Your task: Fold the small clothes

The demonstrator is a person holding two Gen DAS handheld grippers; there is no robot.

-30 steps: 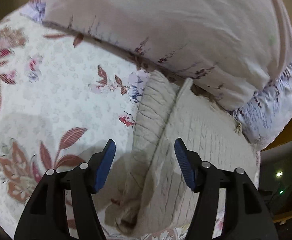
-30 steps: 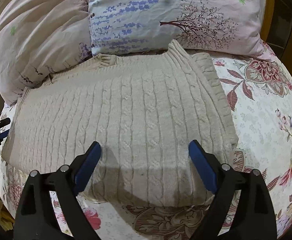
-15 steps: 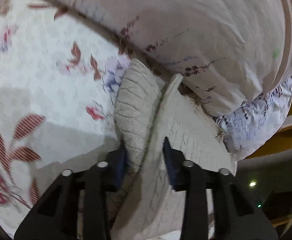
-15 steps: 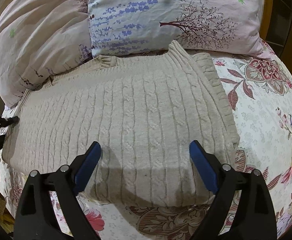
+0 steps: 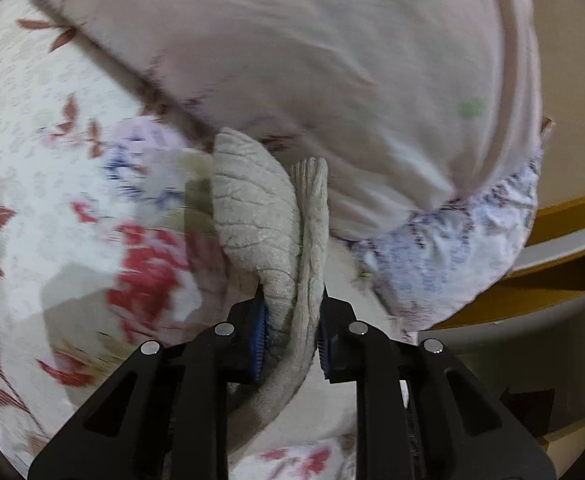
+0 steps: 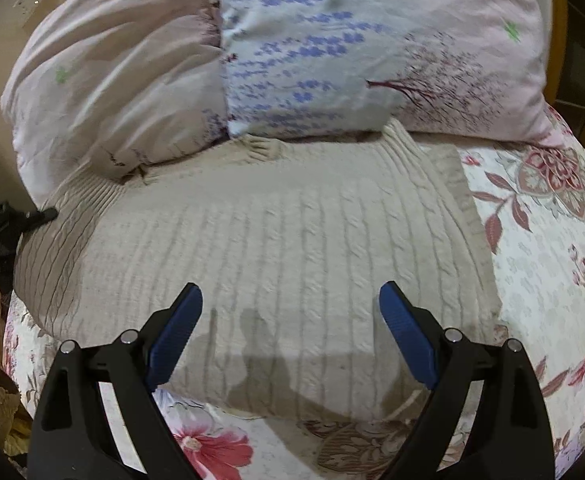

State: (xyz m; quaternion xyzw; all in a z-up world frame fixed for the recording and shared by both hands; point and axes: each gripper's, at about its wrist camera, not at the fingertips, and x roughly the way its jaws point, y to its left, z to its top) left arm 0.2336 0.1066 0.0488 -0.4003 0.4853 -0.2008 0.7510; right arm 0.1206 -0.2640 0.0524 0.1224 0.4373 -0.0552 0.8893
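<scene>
A beige cable-knit sweater (image 6: 276, 248) lies folded on the floral bedspread (image 6: 540, 256), its collar toward the pillows. My left gripper (image 5: 290, 328) is shut on the sweater's ribbed hem edge (image 5: 260, 216) and lifts it off the bed; it also shows at the far left of the right wrist view (image 6: 32, 216). My right gripper (image 6: 290, 328) is open and empty, hovering over the sweater's near edge.
A pink pillow (image 6: 104, 80) and a lavender-print pillow (image 6: 332, 52) lie against the sweater's far side. In the left wrist view the pink pillow (image 5: 332, 60) is just behind the lifted hem. A wooden bed frame (image 5: 564, 248) is at right.
My left gripper moved in, closed on the sweater's hem edge and raised it. My right gripper stayed open, moving slightly closer over the sweater.
</scene>
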